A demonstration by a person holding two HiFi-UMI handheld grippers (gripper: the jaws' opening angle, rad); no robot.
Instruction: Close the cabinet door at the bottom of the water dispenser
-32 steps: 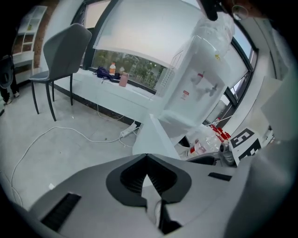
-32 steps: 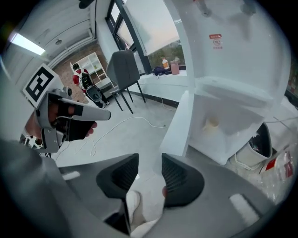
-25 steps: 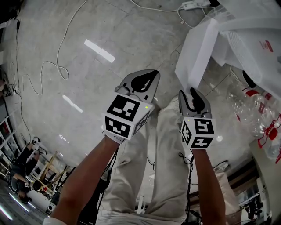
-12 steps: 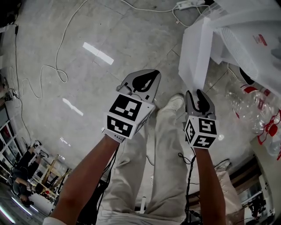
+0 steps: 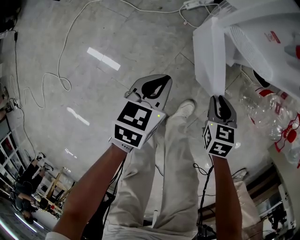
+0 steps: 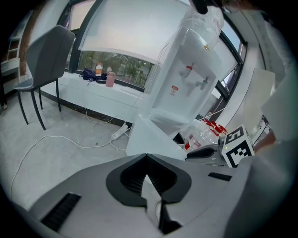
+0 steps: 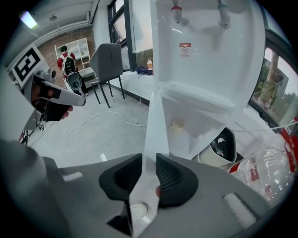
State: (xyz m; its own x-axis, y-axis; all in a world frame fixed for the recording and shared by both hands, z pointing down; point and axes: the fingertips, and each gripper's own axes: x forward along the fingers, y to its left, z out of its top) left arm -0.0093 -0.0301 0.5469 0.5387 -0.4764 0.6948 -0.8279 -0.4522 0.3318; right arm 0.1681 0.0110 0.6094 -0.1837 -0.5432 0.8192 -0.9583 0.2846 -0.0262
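- Head view: the cabinet door [image 5: 211, 56] is standing open at the water dispenser's [image 5: 262, 42] base, with the right claw [image 5: 220, 99] at its free edge.
- Left gripper view: the left claw [image 6: 147, 158] is sitting fully closed and empty.
- Right gripper view: the right claw is closing with the door's edge between its pads; best to be swinging it shut gently.

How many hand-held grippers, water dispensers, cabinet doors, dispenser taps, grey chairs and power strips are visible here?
Hand-held grippers: 2 (left; right, jaws closing, door edge between them)
Water dispenser: 1
Cabinet door: 1
Dispenser taps: 2
Grey chair: 1
Power strip: 1
Total: 8
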